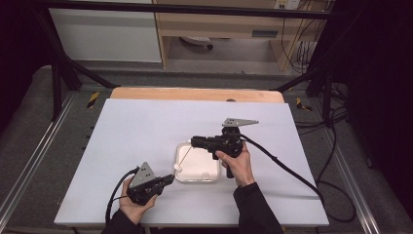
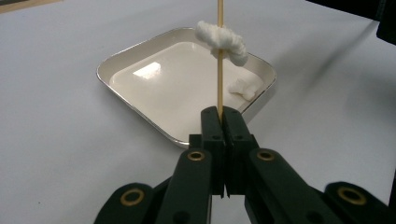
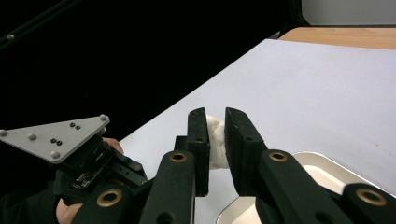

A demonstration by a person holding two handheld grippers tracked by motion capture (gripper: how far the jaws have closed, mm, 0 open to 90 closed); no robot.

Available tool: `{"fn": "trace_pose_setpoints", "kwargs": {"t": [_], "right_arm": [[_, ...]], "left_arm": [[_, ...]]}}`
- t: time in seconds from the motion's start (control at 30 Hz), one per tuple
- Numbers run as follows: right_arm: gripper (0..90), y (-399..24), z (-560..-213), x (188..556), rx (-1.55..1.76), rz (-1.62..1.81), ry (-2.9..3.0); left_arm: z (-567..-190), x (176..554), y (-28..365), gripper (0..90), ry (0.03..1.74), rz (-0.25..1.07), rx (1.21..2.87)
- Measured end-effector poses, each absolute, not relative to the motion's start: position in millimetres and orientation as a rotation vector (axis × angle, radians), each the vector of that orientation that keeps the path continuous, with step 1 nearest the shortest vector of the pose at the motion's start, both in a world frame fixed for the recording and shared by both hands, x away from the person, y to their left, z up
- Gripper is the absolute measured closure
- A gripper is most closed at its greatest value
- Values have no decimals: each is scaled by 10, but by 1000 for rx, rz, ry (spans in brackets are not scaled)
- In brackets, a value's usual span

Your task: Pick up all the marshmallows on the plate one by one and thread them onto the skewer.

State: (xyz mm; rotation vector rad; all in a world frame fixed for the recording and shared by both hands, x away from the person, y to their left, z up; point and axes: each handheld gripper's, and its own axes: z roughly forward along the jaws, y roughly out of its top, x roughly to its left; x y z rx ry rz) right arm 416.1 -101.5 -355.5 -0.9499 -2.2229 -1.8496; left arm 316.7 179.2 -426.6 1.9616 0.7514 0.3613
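Lower left of the high view, the left claw (image 1: 170,179) clamps a thin wooden stick (image 2: 219,70) threaded through a marshmallow (image 2: 223,41) above the white tray (image 1: 213,176); mid-frame, the right claw (image 3: 215,135) pinches another marshmallow (image 3: 215,142)

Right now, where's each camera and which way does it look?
High view: above the table's near edge, looking down at the white square tray; forearms, left gripper, right gripper show.
Left gripper view: rides it, faces the tray past its thin wooden skewer; own jaws show.
Right gripper view: faces the left gripper; own jaws pinch a white fluffy lump.
All share the tray.
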Motion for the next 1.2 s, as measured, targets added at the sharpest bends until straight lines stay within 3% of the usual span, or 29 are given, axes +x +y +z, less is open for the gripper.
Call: {"fn": "trace_pose_setpoints", "kwargs": {"t": [1.2], "right_arm": [[842,-850,-3770,4032,-907,-1847,-2197]], "left_arm": [[-4300,3155,1783,895,774,380,1999]]}}
